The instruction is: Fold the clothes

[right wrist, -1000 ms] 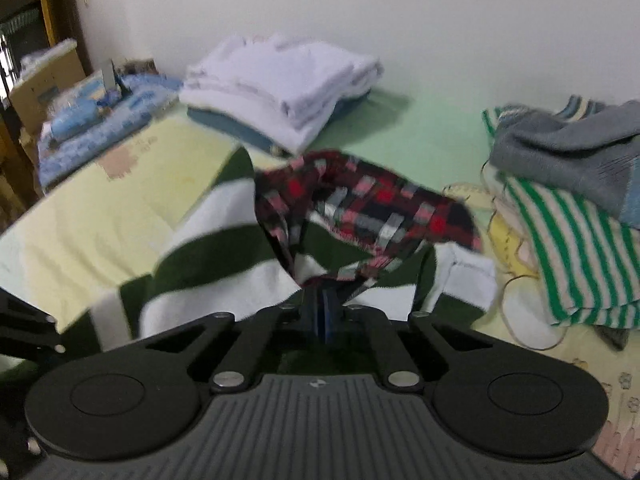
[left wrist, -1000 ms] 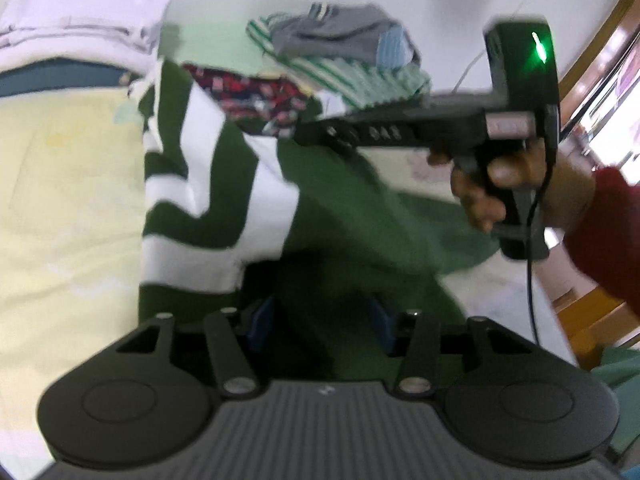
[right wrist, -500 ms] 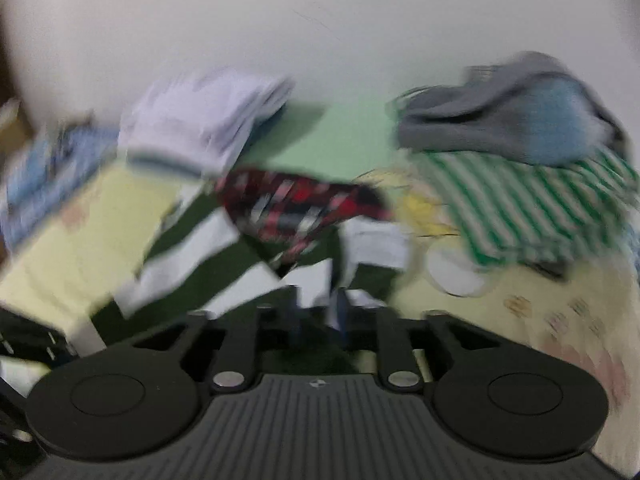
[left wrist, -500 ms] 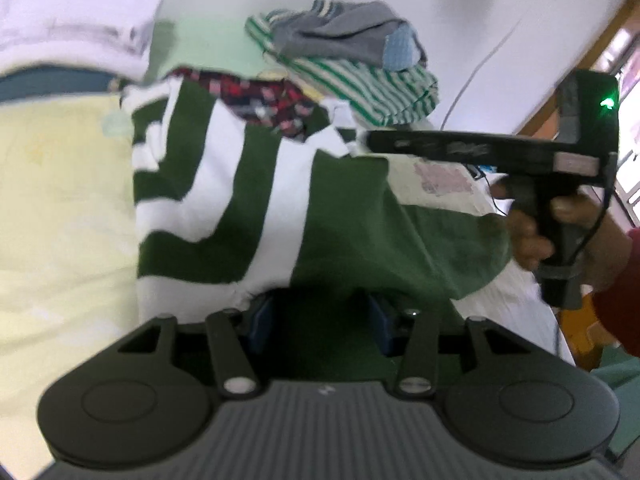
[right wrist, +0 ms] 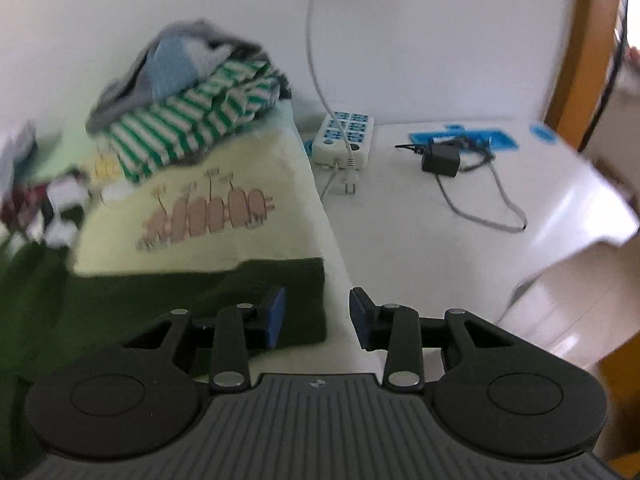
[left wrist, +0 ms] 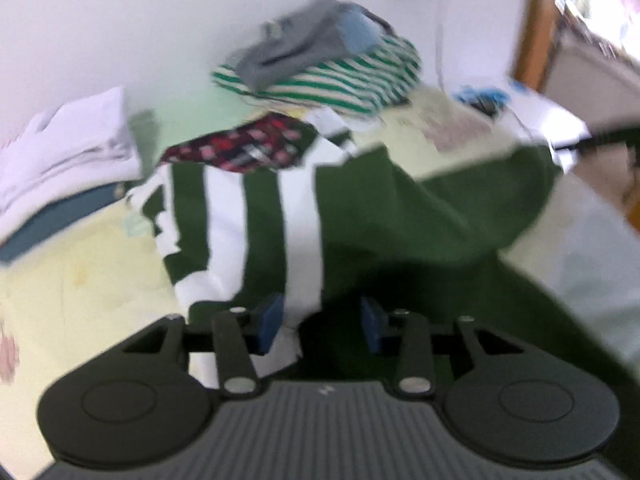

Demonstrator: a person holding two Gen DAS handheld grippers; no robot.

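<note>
A dark green garment with white stripes (left wrist: 360,208) lies spread on the pale yellow bedsheet (left wrist: 80,280). My left gripper (left wrist: 322,320) sits low over its near edge. Its jaws are closing, with white and green cloth bunched between the blue pads (left wrist: 272,318), and a gap still shows. In the right wrist view a plain green end of the garment (right wrist: 160,292) reaches the bed's right edge. My right gripper (right wrist: 316,314) is above that end with its jaws opening. One pad is over the cloth, the other over the white surface, and nothing is pinched.
A red plaid cloth (left wrist: 248,148) lies on the garment's far end. Behind it is a heap of green-striped and grey clothes (left wrist: 320,64), and a folded white stack (left wrist: 68,152) is at the left. A white table (right wrist: 440,240) beside the bed carries a power strip (right wrist: 344,140) and a black charger (right wrist: 440,158).
My right gripper, shut on cloth near the plaid piece a second ago, has opened and swung right to the bed's edge. The green end now stretches rightward. My left gripper rolled and its jaws narrowed.
</note>
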